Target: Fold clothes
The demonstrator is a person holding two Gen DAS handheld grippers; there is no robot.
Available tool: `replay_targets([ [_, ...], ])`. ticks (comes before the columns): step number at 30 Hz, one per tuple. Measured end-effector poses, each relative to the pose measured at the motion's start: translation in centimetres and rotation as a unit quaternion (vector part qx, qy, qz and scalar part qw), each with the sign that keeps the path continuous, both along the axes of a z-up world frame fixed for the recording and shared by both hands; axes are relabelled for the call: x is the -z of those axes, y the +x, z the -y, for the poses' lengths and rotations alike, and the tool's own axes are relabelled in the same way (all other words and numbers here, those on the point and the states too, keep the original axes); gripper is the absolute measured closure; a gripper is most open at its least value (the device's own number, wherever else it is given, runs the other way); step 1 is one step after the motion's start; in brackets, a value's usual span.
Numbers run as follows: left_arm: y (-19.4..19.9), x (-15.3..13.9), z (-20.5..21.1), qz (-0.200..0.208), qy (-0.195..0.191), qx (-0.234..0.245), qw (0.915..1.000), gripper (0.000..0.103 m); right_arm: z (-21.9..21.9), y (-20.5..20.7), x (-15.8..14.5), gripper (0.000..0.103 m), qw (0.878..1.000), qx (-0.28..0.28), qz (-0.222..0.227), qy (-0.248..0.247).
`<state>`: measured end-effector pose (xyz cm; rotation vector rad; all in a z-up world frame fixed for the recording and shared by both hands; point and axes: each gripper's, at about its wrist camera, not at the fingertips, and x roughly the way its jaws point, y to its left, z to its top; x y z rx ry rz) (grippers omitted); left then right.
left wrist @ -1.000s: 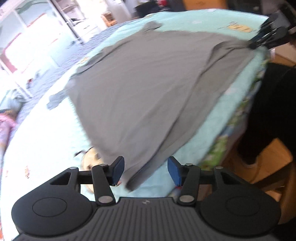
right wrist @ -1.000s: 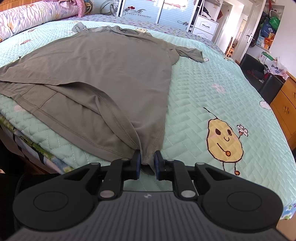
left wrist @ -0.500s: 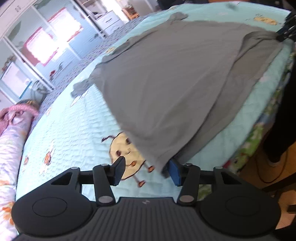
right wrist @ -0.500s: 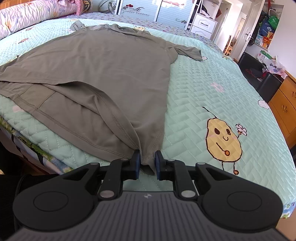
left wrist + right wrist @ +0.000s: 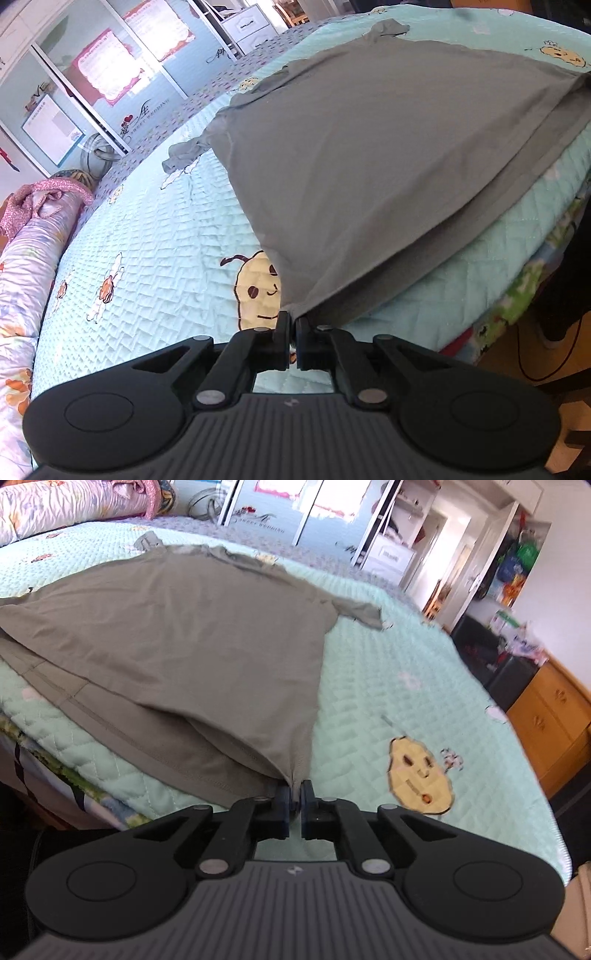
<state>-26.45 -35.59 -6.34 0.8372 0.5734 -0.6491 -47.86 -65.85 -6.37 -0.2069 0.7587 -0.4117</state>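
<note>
We're pinching both hem corners of the shirt (image 5: 369, 155), left gripper (image 5: 293, 332) and right gripper (image 5: 295, 801) clamped; shirt stretching away toward its collar.

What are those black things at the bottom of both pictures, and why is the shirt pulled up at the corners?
Those are two grabbing tools. A person holds one in each hand, and each tool has a small camera looking out along its two fingers. That is why you see two pictures: one from the left gripper, one from the right gripper. On the bed, which has a light green cover with yellow cartoon faces, lies a grey shirt. Each tool has its fingers pinched shut on one bottom corner of the shirt, so the top layer lifts off the layer under it. A rolled flowery blanket lies at the far side.
</note>
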Motion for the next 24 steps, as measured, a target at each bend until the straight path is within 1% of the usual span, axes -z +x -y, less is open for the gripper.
replay_targets([
  [3,0.7,0.3,-0.1,-0.001,0.001,-0.007,1.0,0.101,-0.3,-0.4,-0.2,0.098,1.0,-0.003,0.0,-0.014],
  [5,1.3,0.3,-0.2,-0.011,-0.008,-0.015,0.9998,0.101,-0.4,-0.6,-0.2,0.098,1.0,-0.005,-0.007,-0.026],
  [7,1.9,0.2,-0.4,-0.018,-0.018,-0.023,0.9994,0.1,0.2,-0.6,0.1,0.098,1.0,0.003,-0.012,-0.013],
  [9,2.4,0.1,-0.6,-0.033,-0.031,-0.027,0.9986,0.1,1.0,-0.5,0.5,0.095,1.0,0.016,-0.017,0.012],
  [10,2.5,0.1,-0.7,-0.044,-0.033,-0.021,0.9983,0.097,1.5,-0.4,0.6,0.094,0.999,0.022,-0.019,0.025],
  [11,2.5,0.2,-0.7,-0.048,-0.026,-0.014,0.9984,0.097,1.7,-0.4,0.5,0.091,0.999,0.026,-0.015,0.034],
  [12,2.4,0.6,-0.6,-0.047,-0.013,-0.006,0.9988,0.096,2.0,-0.4,0.4,0.084,0.999,0.031,-0.011,0.043],
  [13,2.2,0.9,-0.4,-0.049,0.002,0.005,0.9988,0.096,2.2,-0.5,0.4,0.081,0.998,0.034,-0.011,0.046],
  [15,1.5,1.3,-0.3,-0.049,0.021,0.031,0.9981,0.096,2.6,-0.8,0.3,0.067,0.998,0.039,-0.013,0.052],
  [16,1.2,1.4,-0.2,-0.044,0.028,0.039,0.9979,0.093,2.8,-1.2,0.3,0.062,0.997,0.044,-0.014,0.055],
  [17,1.0,1.4,-0.2,-0.042,0.036,0.044,0.9975,0.087,2.9,-1.6,0.2,0.053,0.997,0.049,-0.015,0.058],
  [18,0.8,1.2,-0.4,-0.045,0.039,0.047,0.9971,0.083,3.2,-1.8,0.0,0.05,0.996,0.058,-0.009,0.067],
  [20,0.7,0.7,-1.0,-0.06,0.039,0.052,0.9961,0.058,3.7,-2.4,-0.5,0.05,0.994,0.076,0.002,0.084],
  [22,0.8,0.2,-1.9,-0.096,0.028,0.049,0.9938,0.053,4.3,-3.0,-0.9,0.05,0.99,0.094,0.014,0.1],
  [23,1.0,-0.2,-2.3,-0.118,0.021,0.041,0.9919,0.053,4.6,-3.2,-1.2,0.05,0.989,0.103,0.019,0.109],
  [24,1.3,-0.5,-2.8,-0.138,0.01,0.029,0.9899,0.053,4.7,-3.2,-1.6,0.05,0.987,0.103,0.034,0.121],
])
